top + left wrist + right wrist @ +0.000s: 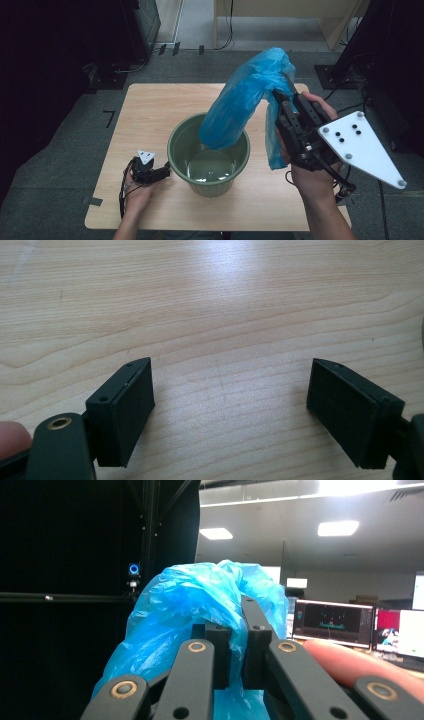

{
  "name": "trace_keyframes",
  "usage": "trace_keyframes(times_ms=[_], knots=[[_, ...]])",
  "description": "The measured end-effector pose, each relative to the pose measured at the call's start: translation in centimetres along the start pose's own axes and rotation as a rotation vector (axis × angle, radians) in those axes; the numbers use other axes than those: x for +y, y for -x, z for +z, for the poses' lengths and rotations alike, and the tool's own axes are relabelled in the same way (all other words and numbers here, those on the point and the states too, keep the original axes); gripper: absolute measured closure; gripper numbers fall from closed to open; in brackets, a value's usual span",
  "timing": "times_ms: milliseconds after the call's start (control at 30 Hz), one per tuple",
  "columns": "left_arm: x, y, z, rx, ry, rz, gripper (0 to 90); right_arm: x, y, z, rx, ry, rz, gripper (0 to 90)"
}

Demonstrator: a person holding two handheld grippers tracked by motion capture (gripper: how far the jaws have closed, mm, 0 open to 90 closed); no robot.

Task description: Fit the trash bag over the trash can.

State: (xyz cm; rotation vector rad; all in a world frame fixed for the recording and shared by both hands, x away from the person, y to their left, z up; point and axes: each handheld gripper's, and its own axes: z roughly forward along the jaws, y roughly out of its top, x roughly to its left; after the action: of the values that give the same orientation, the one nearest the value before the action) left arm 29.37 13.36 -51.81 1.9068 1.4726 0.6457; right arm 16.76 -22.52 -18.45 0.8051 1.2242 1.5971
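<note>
1. Forearms enter the high view from the bottom edge and are cut off there; the wooden table has its near corners rounded, and dark floor lies around it.
2. Near the front left, the left gripper rests low on the table just beside the green bucket. Its own view looks down at bare wood grain, with the two black jaws standing wide apart and nothing between them. A fingertip is clipped at the lower left corner of that view.
3. The bucket stands at the table's middle. Its floor looks pale and shiny, but what causes the sheen is hard to make out. Part of its far inner wall is hidden behind the bag.
4. The right gripper is raised over the right side of the table, jaws pressed together on a bunched fold of the blue plastic bag. The white three-cornered plate covers part of the hand behind it.
5. The bag is thin, translucent and crinkled, bright blue. It hangs slanting from the grip, its lower end dipping inside the bucket's rim; a second flap drops beside the gripper, outside the bucket.
6. In the right gripper view the bag billows over the closed jaw tips, hiding the pinch point itself; monitors and ceiling lights beyond are blurred.
</note>
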Motion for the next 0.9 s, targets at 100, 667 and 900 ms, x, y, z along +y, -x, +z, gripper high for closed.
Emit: trace_keyframes(times_ms=[100, 667, 900], knots=[[0.0, 0.0, 0.0, 0.0, 0.0, 0.0, 18.4, -0.6, 0.0, 0.2, 0.004, -0.012, 0.004, 85.5], [0.4, -1.5, -1.3, -0.039, 0.058, -0.142, 18.4, -5.6, -0.9, 1.8, 0.083, -0.146, 0.022, 54.3], [1.6, -2.4, -3.8, -0.021, 0.192, -0.215, 18.4, -8.3, -1.1, 2.3, 0.076, -0.192, 0.039, 54.3]])
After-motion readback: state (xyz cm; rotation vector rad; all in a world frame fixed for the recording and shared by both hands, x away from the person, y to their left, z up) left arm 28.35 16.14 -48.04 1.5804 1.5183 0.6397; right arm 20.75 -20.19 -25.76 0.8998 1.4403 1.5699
